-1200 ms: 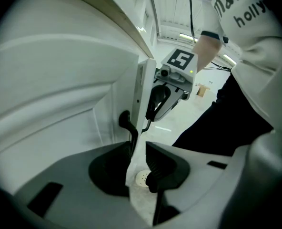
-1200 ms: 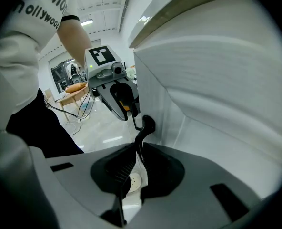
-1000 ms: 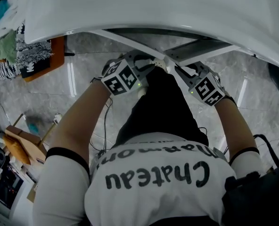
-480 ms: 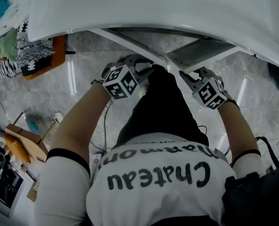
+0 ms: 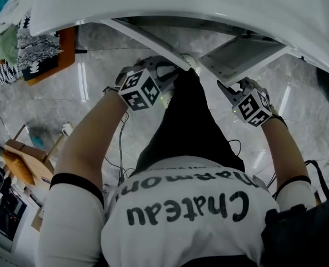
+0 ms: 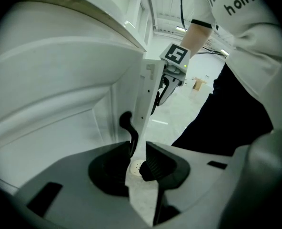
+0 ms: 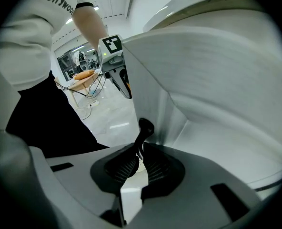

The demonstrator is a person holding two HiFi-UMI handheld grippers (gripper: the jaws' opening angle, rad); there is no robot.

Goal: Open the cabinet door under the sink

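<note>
Both cabinet doors have swung wider than a moment earlier, and the two grippers have drawn further apart at the centre of the head view, below the white sink (image 5: 209, 4) that fills the top of the frame. The left gripper (image 5: 173, 74) has its jaws clamped on the left door's handle (image 6: 126, 127), a thin black hook at the free edge of the left door (image 5: 148, 40), with that white edge running down between the pads. The right gripper (image 5: 224, 87) has its jaws nearly together on the right door's handle (image 7: 143, 128), which drops straight into the gap from the edge of the right door (image 5: 245, 52). Each door angles outward from the cabinet toward the person, whose dark trousers (image 5: 187, 127) stand between the two. The likeliest trouble from here is a slip: as each door follows its arc, the pull turns against the slim handle, which could twist out of the pads. A door edge could also knock the person's legs.
</note>
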